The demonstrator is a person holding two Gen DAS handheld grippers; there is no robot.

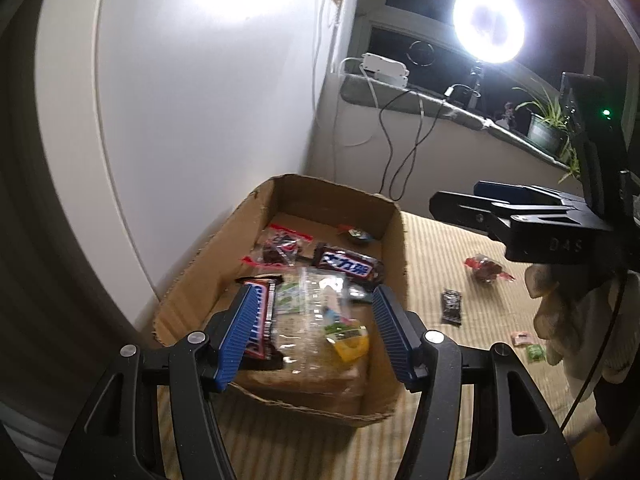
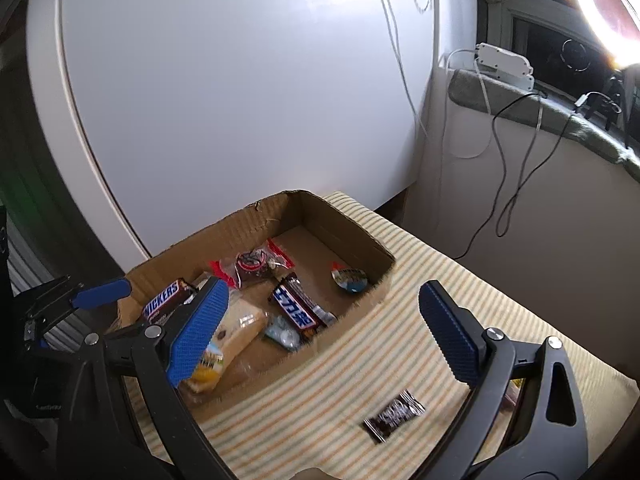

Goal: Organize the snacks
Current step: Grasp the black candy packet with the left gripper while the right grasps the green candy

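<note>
— Where have the snacks ended up?

— Mostly in the cardboard box [image 2: 308, 216], which sits on the striped cloth [image 2: 460, 280] by its far edge, close against the white panel [image 2: 240, 80]. Inside I can see a Snickers bar [image 2: 162, 300], a second bar with a blue label [image 2: 298, 310], a clear-wrapped sandwich [image 1: 320, 320], a red-edged clear packet [image 2: 254, 264] and a small round sweet [image 2: 347, 276] near the box's far corner.

— Anything still outside it?

— A dark wrapped sweet [image 2: 394, 416] lies on the cloth near its front edge. From the left side I also see a red-wrapped sweet [image 1: 486, 268] and two tiny packets, pink [image 1: 521, 337] and green [image 1: 535, 351], all loose on the cloth.

— And the tools?

— The left gripper [image 1: 314, 330] hangs over the near end of the box, jaws apart, nothing pinched between them. The right gripper [image 2: 322, 334] is spread very wide above the box's near wall, also empty. A gloved hand [image 1: 576, 312] carries it.
</note>
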